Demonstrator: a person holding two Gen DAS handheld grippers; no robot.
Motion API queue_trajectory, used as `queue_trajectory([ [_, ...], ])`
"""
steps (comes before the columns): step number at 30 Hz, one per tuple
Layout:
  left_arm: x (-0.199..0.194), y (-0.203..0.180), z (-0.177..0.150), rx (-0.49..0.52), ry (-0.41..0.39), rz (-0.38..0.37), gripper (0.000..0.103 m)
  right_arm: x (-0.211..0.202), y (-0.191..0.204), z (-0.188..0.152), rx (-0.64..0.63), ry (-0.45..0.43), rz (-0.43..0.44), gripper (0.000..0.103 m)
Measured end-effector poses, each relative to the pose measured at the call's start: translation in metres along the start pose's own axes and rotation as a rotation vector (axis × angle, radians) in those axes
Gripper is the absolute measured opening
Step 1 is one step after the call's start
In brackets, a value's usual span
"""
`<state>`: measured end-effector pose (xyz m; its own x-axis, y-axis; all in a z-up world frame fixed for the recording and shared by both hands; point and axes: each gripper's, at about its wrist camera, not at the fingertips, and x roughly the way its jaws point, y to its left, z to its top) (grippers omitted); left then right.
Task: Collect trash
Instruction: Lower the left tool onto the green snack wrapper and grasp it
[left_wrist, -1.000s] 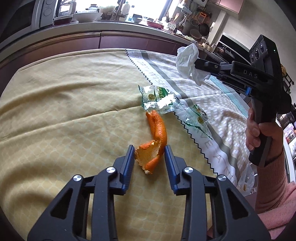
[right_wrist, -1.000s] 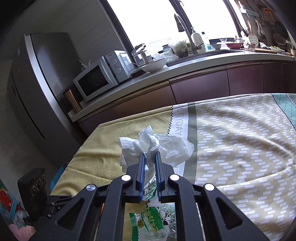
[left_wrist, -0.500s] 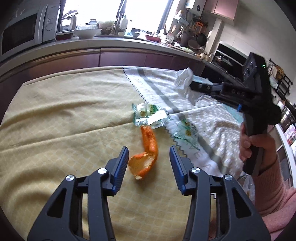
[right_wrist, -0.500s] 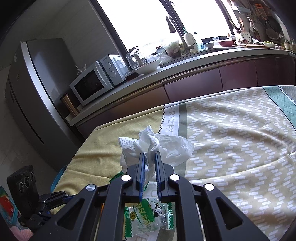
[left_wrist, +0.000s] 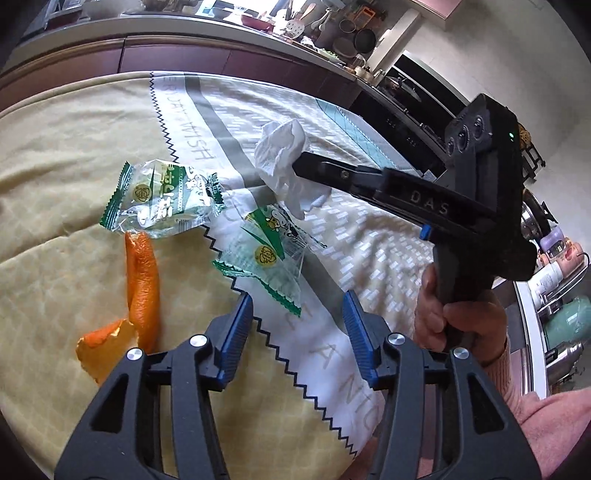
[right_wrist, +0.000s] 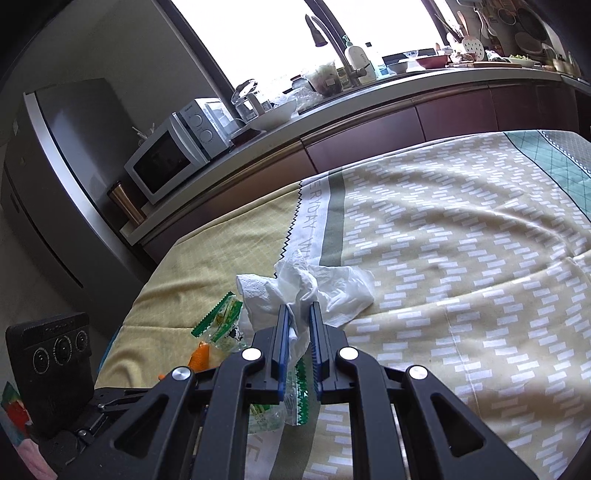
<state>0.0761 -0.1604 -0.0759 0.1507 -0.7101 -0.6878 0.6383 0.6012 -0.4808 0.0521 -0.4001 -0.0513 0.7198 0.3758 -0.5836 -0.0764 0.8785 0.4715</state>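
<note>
Two grippers in frame. Left gripper (left_wrist: 297, 325): jaws parted, nothing between them; they opened wider within the last second, then held. A second ago they straddled the orange peel (left_wrist: 138, 288); now the peel lies off to their left on the yellow part of the cloth, and the nearer green snack wrapper (left_wrist: 266, 258) lies just ahead of the gap. Reading: the left hand has passed over the peel and lines up on that wrapper instead; peel not yet collected.

Right gripper (right_wrist: 297, 332): jaws clamped on the crumpled white tissue (right_wrist: 306, 284), carried clear above the worktop (left_wrist: 55, 155), held by a hand (left_wrist: 454, 321) in a pink sleeve. Tissue counts as picked up, not yet binned; no bin identifiable in either view.

Second wrapper (left_wrist: 162, 197) lies farther in, touching the peel's far tip. All the loose trash sits near the worktop's near edge, around the zigzag seam of the tablecloth. Obstruction: the right gripper with its tissue hangs just beyond the nearer wrapper, so the approach is tight. Kitchen counter with microwave (right_wrist: 173, 151) well beyond.
</note>
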Motion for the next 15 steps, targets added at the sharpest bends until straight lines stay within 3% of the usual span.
queue_trajectory([
  [4,0.006,0.008,0.006,-0.051,0.005,0.011,0.028,0.005,-0.002,-0.006,0.006,0.020,0.010,0.010],
  [5,0.007,0.011,0.007,-0.064,0.007,0.009,0.017,0.006,-0.002,-0.007,0.007,0.024,0.012,0.010],
  [15,-0.020,0.010,-0.002,-0.032,-0.054,0.049,0.012,-0.009,0.012,0.000,-0.019,-0.020,0.037,0.010],
])
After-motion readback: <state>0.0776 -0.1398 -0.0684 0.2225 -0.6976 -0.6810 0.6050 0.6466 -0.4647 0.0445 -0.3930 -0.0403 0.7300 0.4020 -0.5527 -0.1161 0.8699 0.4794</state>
